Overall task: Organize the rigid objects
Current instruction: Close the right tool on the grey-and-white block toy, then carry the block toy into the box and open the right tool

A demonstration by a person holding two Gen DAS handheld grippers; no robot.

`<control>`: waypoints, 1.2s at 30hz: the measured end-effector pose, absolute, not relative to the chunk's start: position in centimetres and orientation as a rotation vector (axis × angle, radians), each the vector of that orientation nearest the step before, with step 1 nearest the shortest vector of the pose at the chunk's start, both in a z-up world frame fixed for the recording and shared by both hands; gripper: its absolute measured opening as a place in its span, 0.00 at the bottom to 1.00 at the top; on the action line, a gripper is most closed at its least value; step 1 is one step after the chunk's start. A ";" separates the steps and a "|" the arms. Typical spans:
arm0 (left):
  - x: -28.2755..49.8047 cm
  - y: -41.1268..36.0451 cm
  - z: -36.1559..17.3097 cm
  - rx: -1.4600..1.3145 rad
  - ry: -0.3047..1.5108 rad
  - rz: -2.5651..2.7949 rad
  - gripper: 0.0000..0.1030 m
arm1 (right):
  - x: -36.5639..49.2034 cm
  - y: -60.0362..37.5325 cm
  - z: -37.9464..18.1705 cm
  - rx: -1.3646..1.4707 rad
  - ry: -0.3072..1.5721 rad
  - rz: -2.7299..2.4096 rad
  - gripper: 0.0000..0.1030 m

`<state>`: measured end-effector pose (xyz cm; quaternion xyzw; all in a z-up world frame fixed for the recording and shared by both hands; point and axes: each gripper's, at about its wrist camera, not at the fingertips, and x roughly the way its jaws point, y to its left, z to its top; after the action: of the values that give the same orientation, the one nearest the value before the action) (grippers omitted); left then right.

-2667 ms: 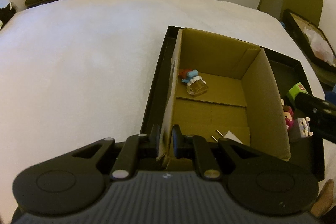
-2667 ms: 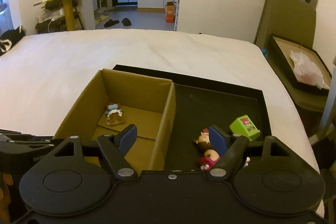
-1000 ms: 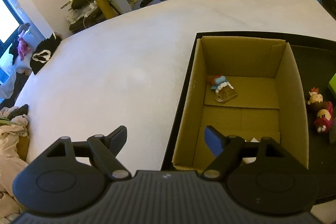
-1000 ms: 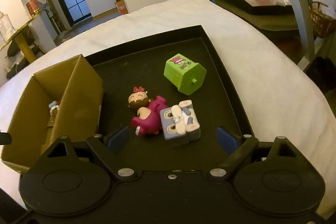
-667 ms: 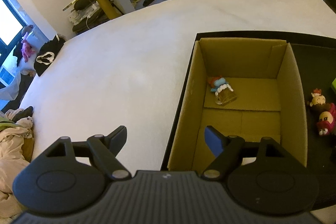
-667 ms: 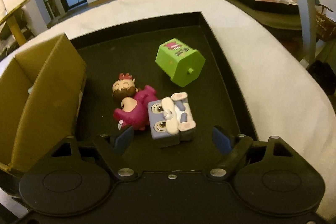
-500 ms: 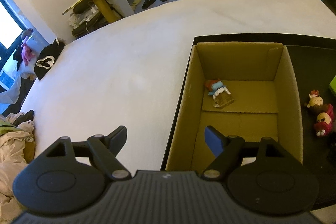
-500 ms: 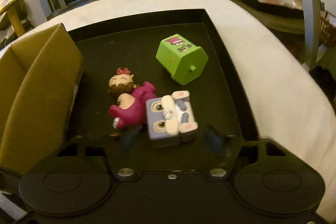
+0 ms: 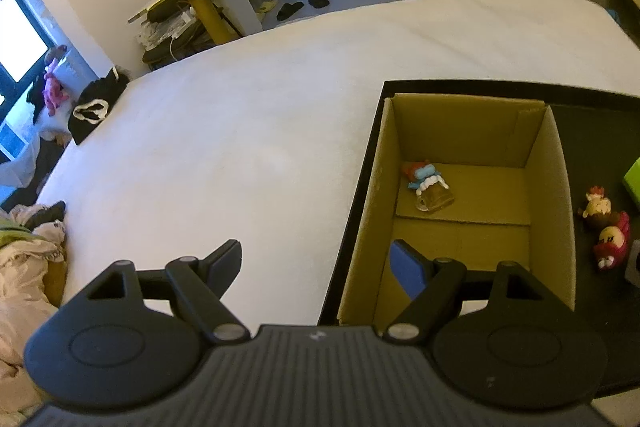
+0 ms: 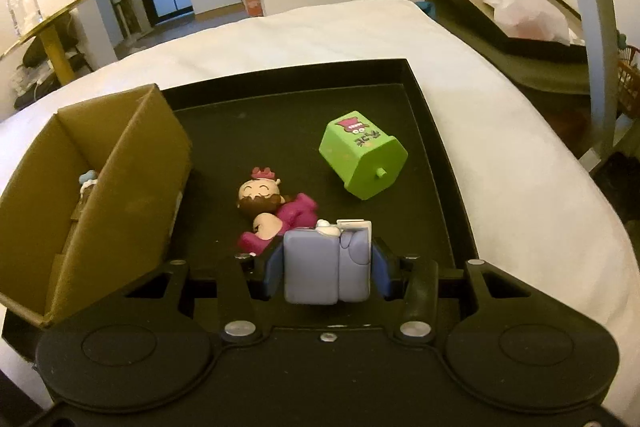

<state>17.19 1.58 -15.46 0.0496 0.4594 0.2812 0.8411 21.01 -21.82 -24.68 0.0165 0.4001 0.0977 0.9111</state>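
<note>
Right wrist: right gripper (image 10: 326,269) clamps grey-blue block toy (image 10: 326,265), seemingly lifted; left gripper (image 9: 318,267) wide, empty.

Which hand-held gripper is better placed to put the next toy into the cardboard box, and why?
Right. The right hand-held gripper is shut on the purple block toy, beside the cardboard box. The left hand-held gripper is open and holds nothing.

Both grippers were built in black plastic. The left gripper (image 9: 318,269) carried a ribbed grey top; blue pads (image 10: 381,264) and apparently silver screws were seen on the right gripper (image 10: 326,267).
</note>
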 end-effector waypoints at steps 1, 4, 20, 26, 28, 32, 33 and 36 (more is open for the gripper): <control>17.1 1.7 -15.4 0.096 0.970 0.592 0.78 | 20.9 -21.8 -24.5 0.035 0.825 0.205 0.42; 17.0 1.9 -15.2 0.080 0.966 0.583 0.78 | 20.8 -21.8 -23.8 0.036 0.829 0.215 0.42; 16.4 4.1 -15.6 -0.017 0.951 0.553 0.78 | 20.7 -20.9 -20.0 0.001 0.803 0.198 0.42; 16.0 5.5 -16.0 -0.065 0.953 0.550 0.78 | 20.8 -19.5 -18.1 -0.044 0.786 0.194 0.42; 15.8 6.0 -16.3 -0.081 0.956 0.551 0.78 | 20.9 -19.0 -17.6 -0.056 0.784 0.192 0.42; 15.4 7.0 -16.9 -0.128 0.959 0.539 0.78 | 20.8 -18.1 -16.8 -0.067 0.778 0.193 0.42; 15.3 7.2 -17.0 -0.136 0.960 0.536 0.78 | 20.7 -17.9 -16.6 -0.071 0.776 0.192 0.42; 15.0 7.4 -17.3 -0.152 0.946 0.487 0.78 | 20.7 -16.9 -16.2 -0.091 0.774 0.182 0.42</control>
<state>15.01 7.42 -17.35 -0.0723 0.4505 0.2319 0.8591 20.74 -16.93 -16.16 -0.0444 0.3766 0.0885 0.9211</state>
